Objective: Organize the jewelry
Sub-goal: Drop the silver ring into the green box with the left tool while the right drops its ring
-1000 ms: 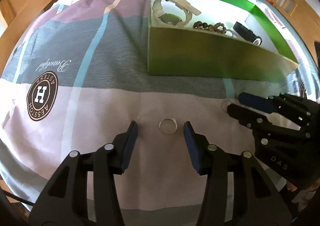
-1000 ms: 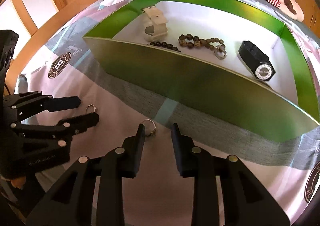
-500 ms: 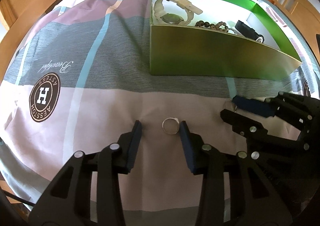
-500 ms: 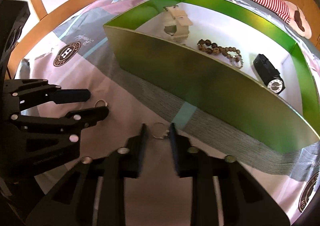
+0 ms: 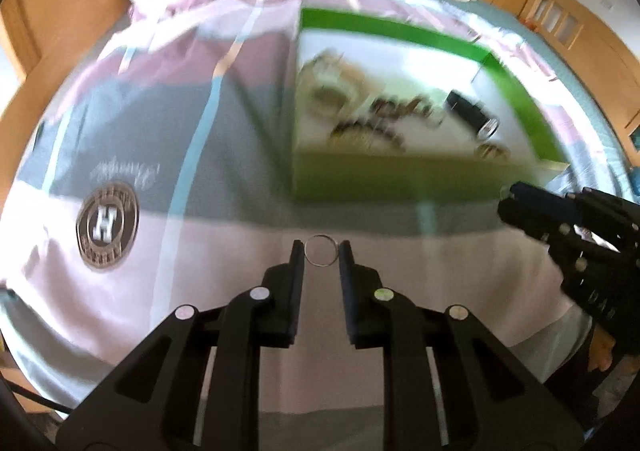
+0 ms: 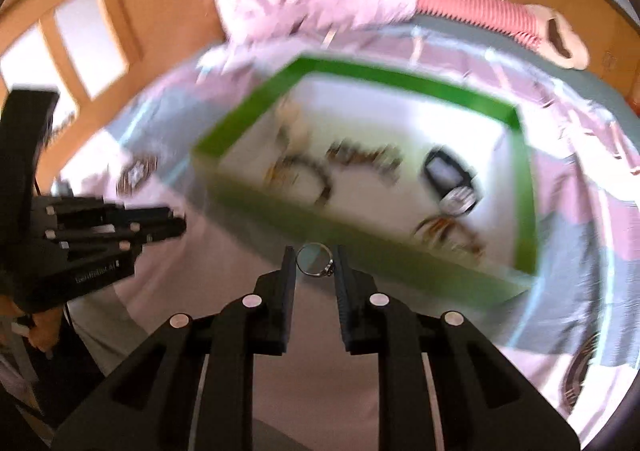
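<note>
**Rings pinched at the tips, box not yet reached**

Left wrist view: a plain ring sits between the very ends of the left tongs, whose jaws are closing on it; the pads touch its rim on both sides, above the patterned bed cover. The hold is at the tips only, so a jolt or a small twist could, I judge, flip the thin hoop out onto the bed. The green box with watches and beads lies ahead, blurred. The right tongs show at the side, narrow.

Right wrist view: the right tongs clamp a ring with a small setting, again at the tips. The box's near wall stands just beyond; a low carry could clip it and knock the ring loose. The left tongs hang close by, so crossing paths risks a bump.
</note>
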